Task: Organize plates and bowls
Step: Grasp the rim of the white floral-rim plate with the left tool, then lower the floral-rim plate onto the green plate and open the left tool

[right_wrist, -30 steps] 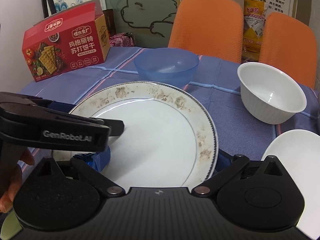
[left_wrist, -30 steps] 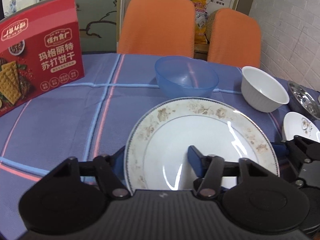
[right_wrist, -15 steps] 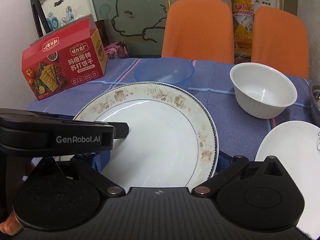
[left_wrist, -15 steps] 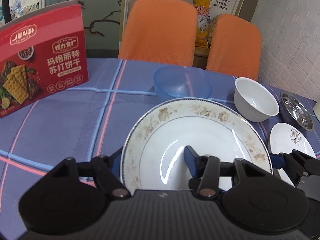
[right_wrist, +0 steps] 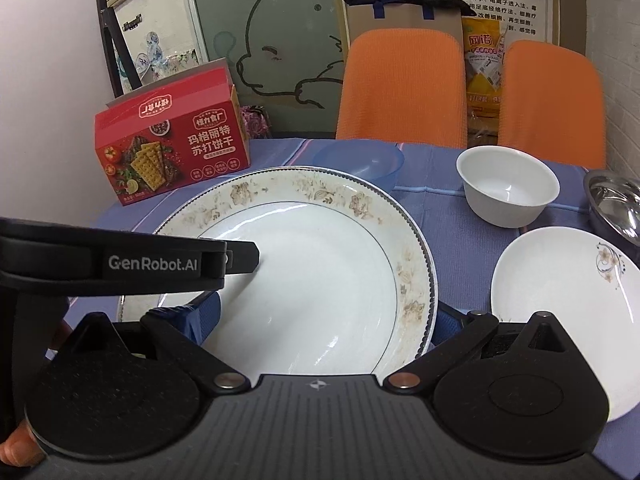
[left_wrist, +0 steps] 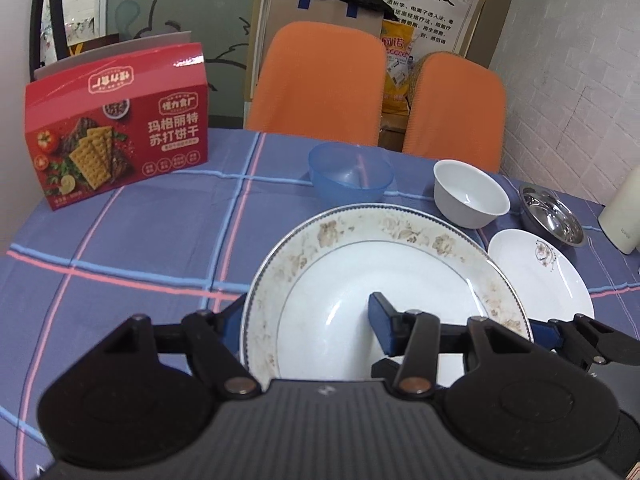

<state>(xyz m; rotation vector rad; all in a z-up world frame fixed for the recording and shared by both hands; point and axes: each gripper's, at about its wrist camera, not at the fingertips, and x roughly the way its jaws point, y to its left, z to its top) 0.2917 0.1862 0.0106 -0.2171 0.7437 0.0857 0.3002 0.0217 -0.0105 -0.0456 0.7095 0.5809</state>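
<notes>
Right, table (left_wrist: 120, 240) w/ the blue plaid cloth carries it all. Biggest: red cracker box (left_wrist: 120, 136) upright toward the far left edge. Then the big floral-rim plate (left_wrist: 400, 264), held up off the cloth near the front edge, level-ish. Left gripper (left_wrist: 306, 318) clamps its left rim, one finger under, one on the plate's inside. Right gripper (right_wrist: 326, 320) is clamped on the right rim, same way. Small white plate (right_wrist: 560, 280) flat on the cloth to the right, partly under the big one's edge. Blue bowl (left_wrist: 350, 178) behind the plate; white bowl (left_wrist: 470, 198) and steel bowl (left_wrist: 554, 220) toward the far right.
</notes>
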